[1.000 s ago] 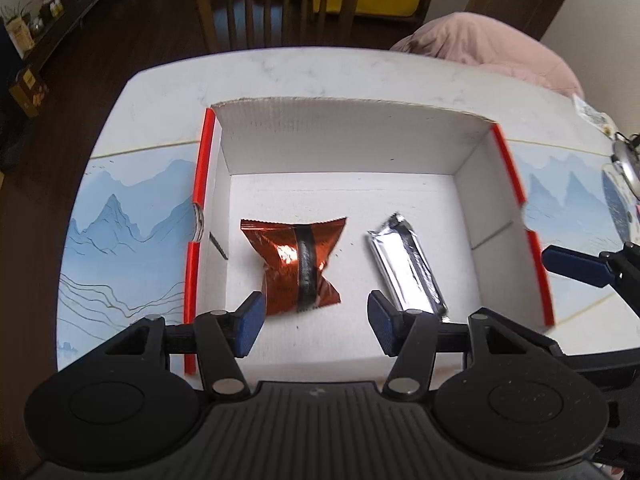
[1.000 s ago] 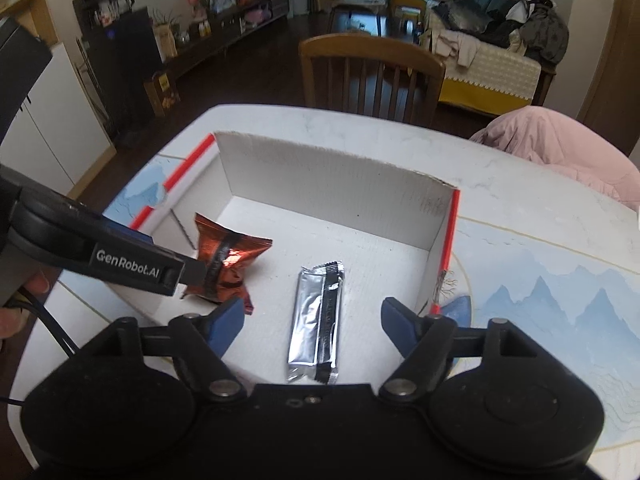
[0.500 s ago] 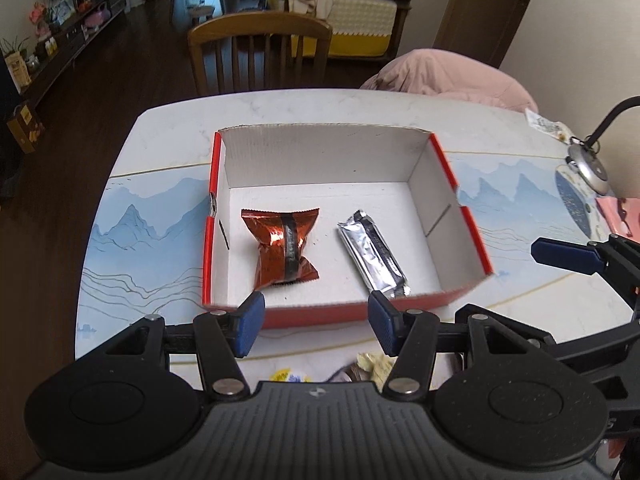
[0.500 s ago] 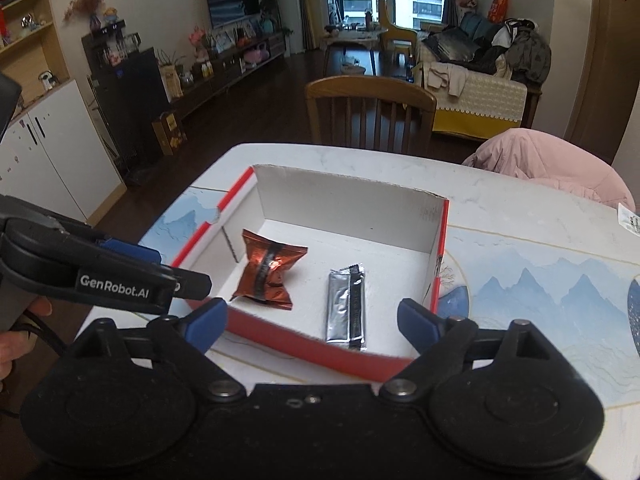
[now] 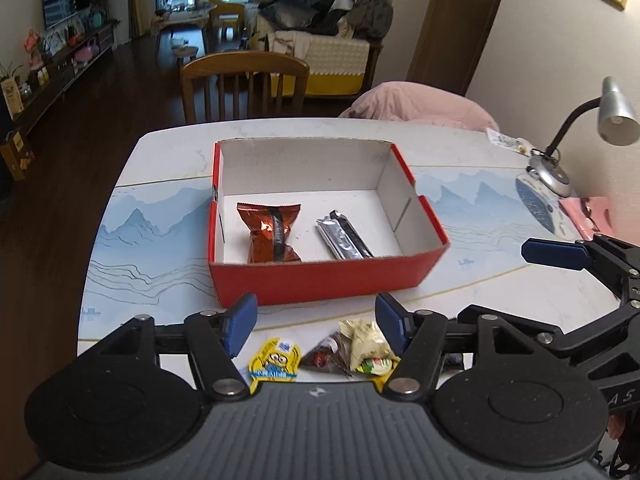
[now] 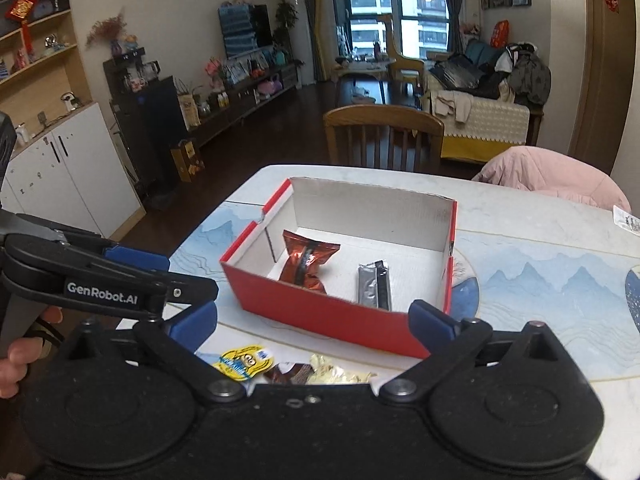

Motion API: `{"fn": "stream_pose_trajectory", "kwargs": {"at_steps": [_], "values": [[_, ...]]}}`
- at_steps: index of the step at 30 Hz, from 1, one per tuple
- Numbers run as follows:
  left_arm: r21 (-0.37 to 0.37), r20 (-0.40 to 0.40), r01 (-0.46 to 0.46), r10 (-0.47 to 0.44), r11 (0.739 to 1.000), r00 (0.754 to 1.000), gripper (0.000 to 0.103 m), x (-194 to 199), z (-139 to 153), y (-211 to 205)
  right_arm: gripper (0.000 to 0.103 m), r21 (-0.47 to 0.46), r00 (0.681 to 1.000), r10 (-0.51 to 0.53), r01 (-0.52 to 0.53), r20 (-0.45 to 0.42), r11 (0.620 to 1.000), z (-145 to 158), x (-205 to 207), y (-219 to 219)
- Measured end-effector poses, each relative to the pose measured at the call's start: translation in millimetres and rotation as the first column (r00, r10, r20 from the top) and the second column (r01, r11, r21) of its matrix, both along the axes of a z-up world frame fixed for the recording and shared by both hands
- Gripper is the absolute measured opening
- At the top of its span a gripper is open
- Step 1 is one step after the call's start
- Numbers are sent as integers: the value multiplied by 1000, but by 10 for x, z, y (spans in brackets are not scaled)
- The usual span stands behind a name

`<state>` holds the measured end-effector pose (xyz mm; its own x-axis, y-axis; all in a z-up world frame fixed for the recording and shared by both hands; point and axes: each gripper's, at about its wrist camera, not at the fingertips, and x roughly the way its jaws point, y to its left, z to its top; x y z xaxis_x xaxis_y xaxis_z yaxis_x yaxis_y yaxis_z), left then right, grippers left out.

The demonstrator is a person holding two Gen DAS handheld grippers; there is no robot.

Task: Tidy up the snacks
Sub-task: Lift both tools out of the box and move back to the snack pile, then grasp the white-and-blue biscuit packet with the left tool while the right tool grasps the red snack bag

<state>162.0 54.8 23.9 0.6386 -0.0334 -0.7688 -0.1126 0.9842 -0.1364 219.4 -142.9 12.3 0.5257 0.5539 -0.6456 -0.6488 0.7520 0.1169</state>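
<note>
We hold both the left gripper (image 5: 314, 322) and right gripper (image 6: 312, 322) empty, jaws opening, above the loose snacks (image 5: 344, 350) awaiting transfer into the red box (image 5: 320, 280).

**A:** Daylight is coming in soft from the far window (image 6: 394, 10), so the room is looking pretty dim, and the dark floor (image 5: 100, 92) is swallowing detail.

**B:** Yeah, and the fisheye is bending walls and the table (image 5: 168, 208) edge hard. Foil wrappers (image 5: 269, 229) are catching small glare spots. Focus is staying sharp, no real motion blur.
</note>
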Motion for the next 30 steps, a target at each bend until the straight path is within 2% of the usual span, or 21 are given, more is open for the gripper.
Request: {"fn": "stream_pose_trajectory", "kwargs": {"at_steps": [2,6,8,12,18,21,30], "values": [[4,18,2,-2,1000,1000,73,-124,-3,-25,103,9,1000,8,-8,5,1000,-23,-103,-37],[-14,35,2,-2,1000,999,75,-325,-27,-36,103,28,999,24,-25,29,999,-69,-292,-95],[-18,45,-11,11,1000,999,83,-416,-54,-35,103,36,999,33,-34,37,999,-118,-382,-124],[-53,55,-50,53,997,997,84,-562,-165,9,103,26,997,65,-66,33,997,-260,-519,-174],[-66,-39,-93,91,993,995,84,-631,-515,52,103,-20,993,120,-120,-18,993,-565,-624,-251],[-79,-109,-131,122,988,986,84,-639,-718,82,103,-74,989,140,-144,-56,987,-746,-639,-253],[-88,-252,-184,157,979,955,84,-510,-1179,49,103,-194,967,218,-241,-129,951,-1161,-608,-298]]}}
